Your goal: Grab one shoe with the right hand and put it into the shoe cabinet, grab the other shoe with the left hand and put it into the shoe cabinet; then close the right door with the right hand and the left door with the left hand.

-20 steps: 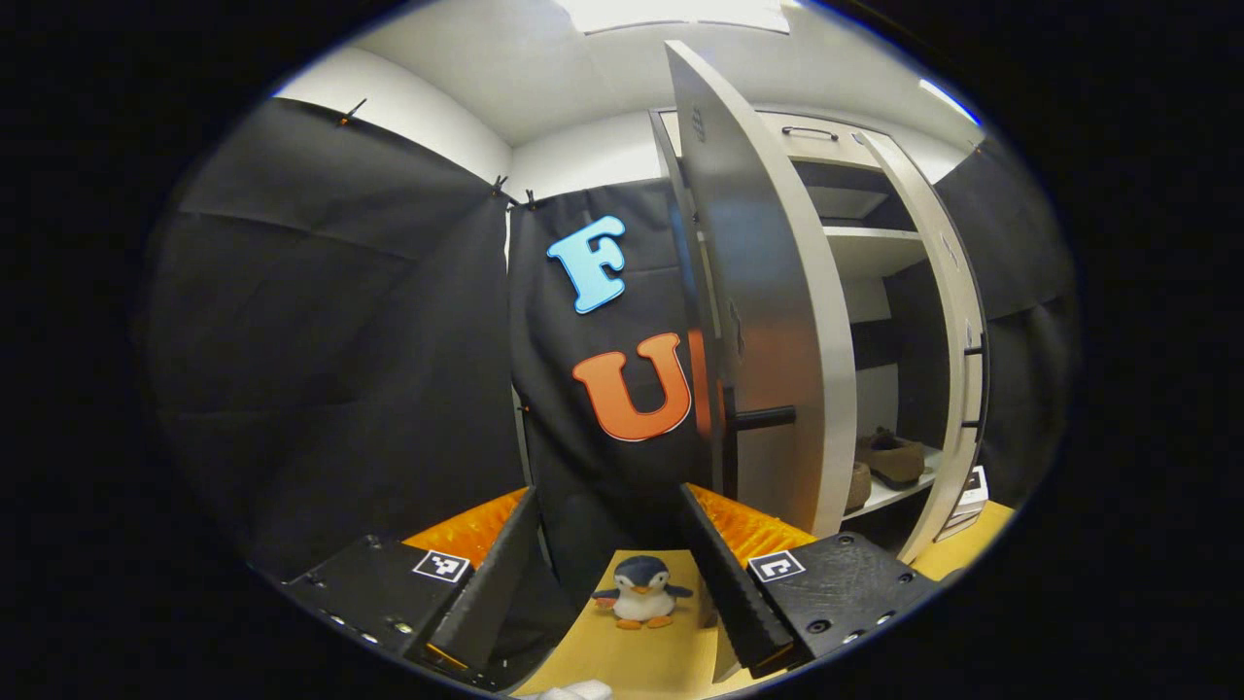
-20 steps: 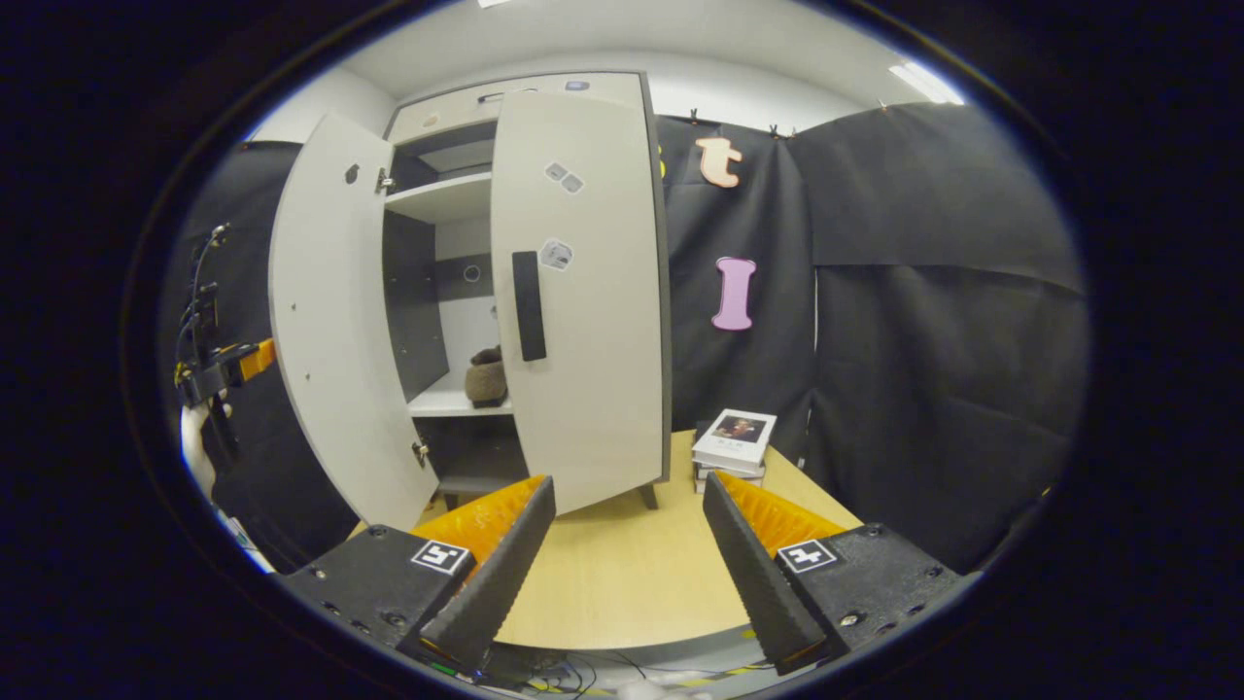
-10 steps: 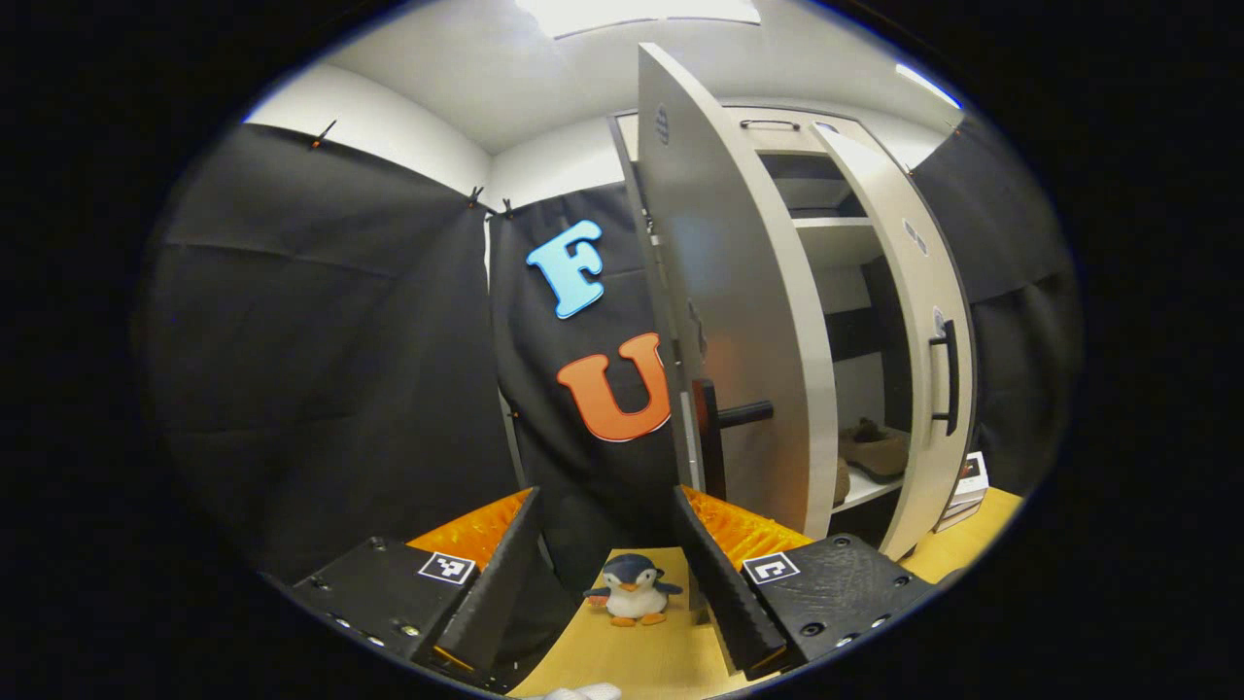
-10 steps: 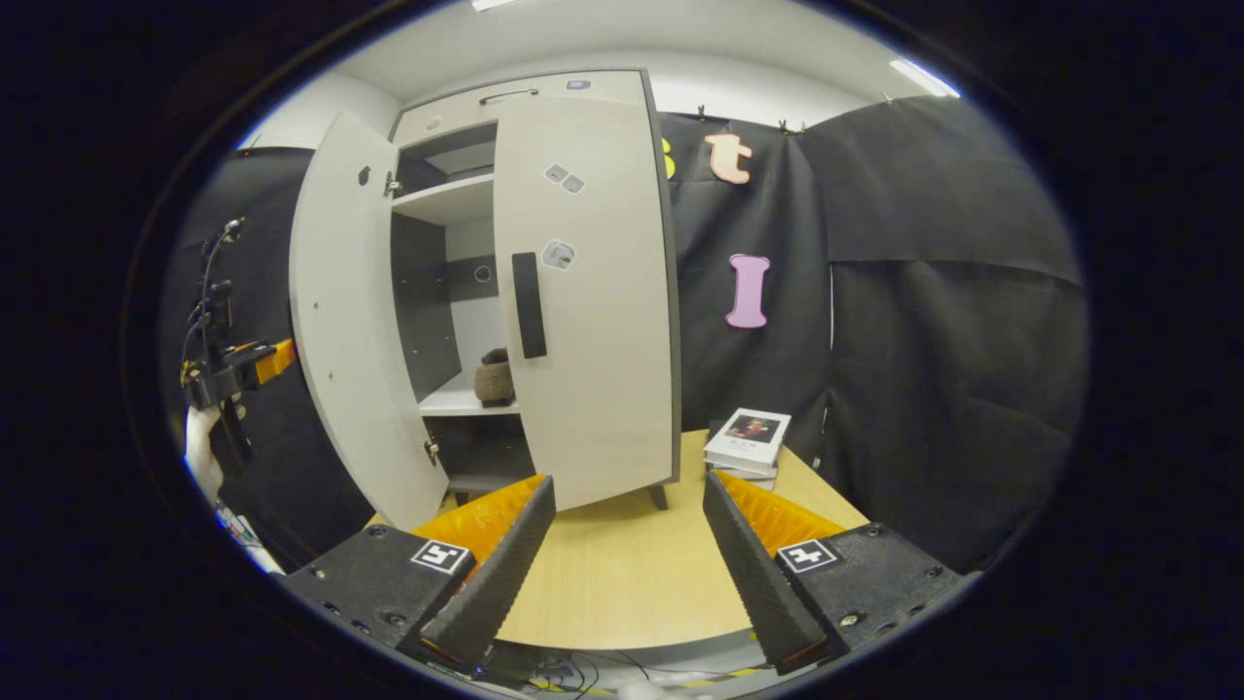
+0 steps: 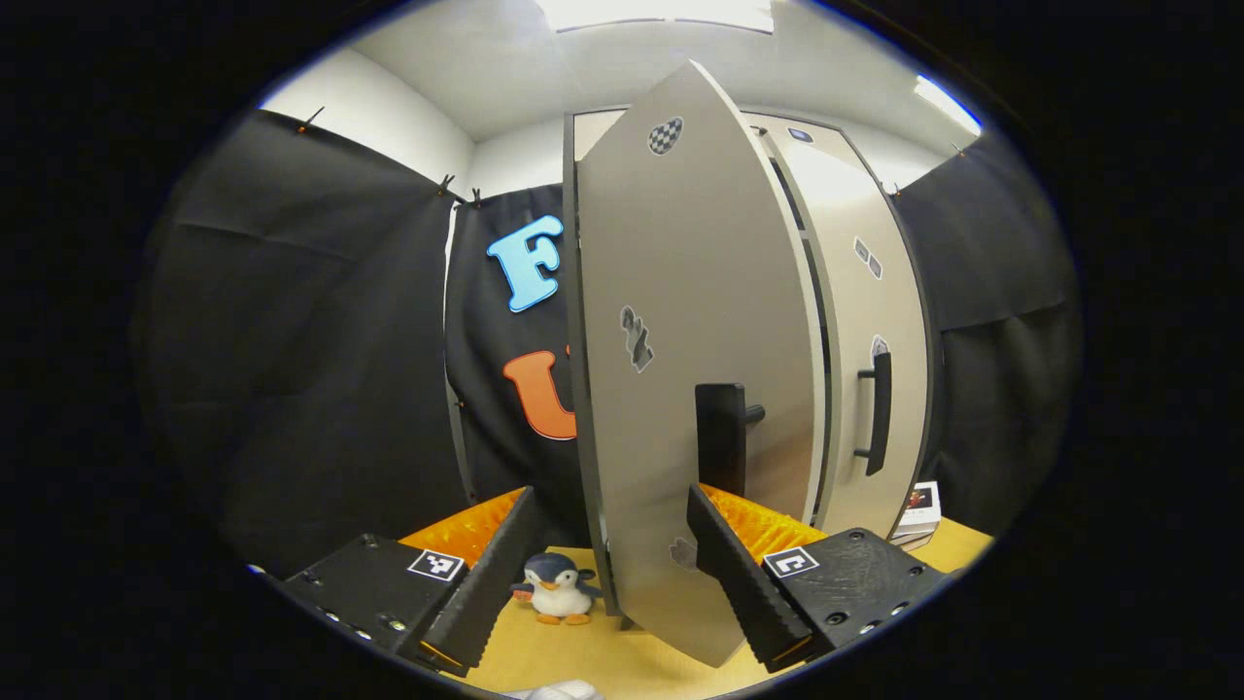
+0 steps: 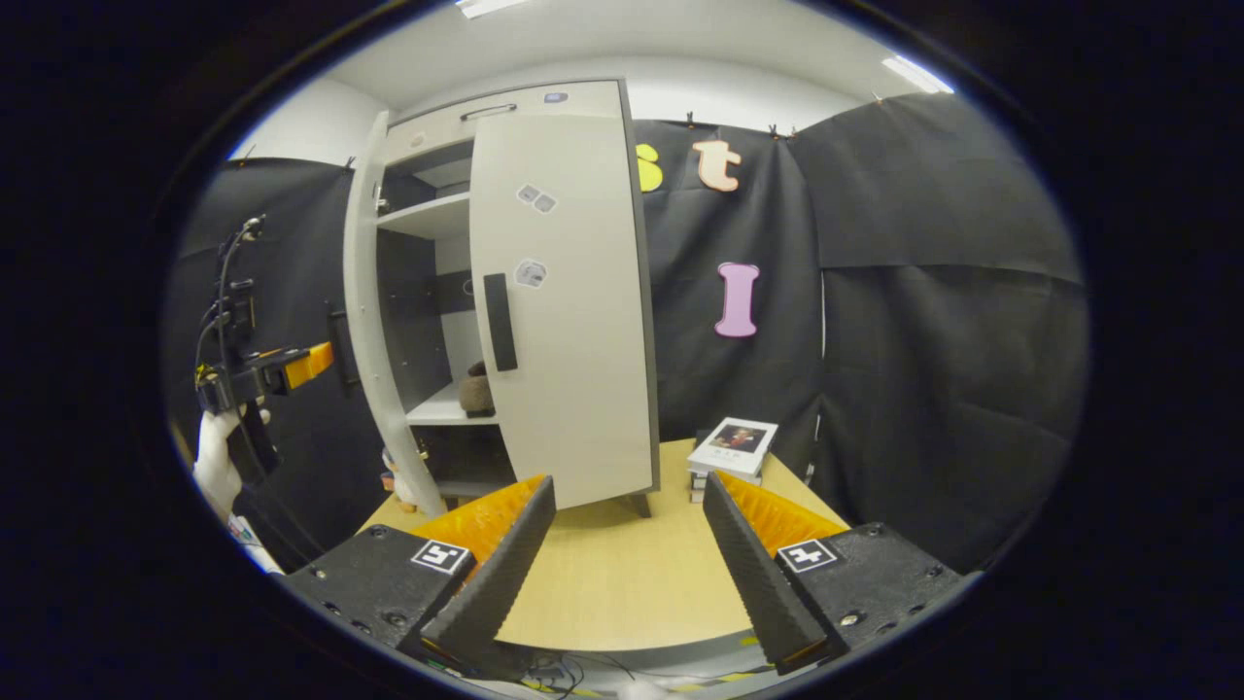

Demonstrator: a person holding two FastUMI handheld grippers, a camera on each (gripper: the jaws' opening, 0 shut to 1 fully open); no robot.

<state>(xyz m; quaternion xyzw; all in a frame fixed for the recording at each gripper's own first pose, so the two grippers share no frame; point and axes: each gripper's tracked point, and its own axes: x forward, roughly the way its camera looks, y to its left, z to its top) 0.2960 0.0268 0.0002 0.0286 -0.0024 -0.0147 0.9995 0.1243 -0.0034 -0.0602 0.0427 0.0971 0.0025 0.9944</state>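
Observation:
The grey shoe cabinet point(image 6: 544, 107) stands at the back of the wooden table point(image 6: 622, 583). Its right door point(image 6: 564, 321) is closed. In the left gripper view the left door point(image 5: 680, 321) stands partly open, outer face and black handle point(image 5: 721, 437) towards me. My left gripper point(image 5: 610, 496) is open, and the door's lower edge passes between its fingers. In the right gripper view a brown shoe point(image 6: 476, 391) sits on the shelf in the gap. A gloved hand point(image 6: 216, 457) holds the left gripper point(image 6: 292, 362) by the left door point(image 6: 364, 321). My right gripper point(image 6: 629, 481) hangs open over the table.
A toy penguin point(image 5: 556, 588) stands on the table left of the cabinet's foot. A small stack of books point(image 6: 734, 445) lies to the right of the cabinet. Black cloth walls close in on both sides.
The left door has swung a good way towards closed, and my left gripper has followed it round to its outer face. The right gripper has hardly moved and stays open.

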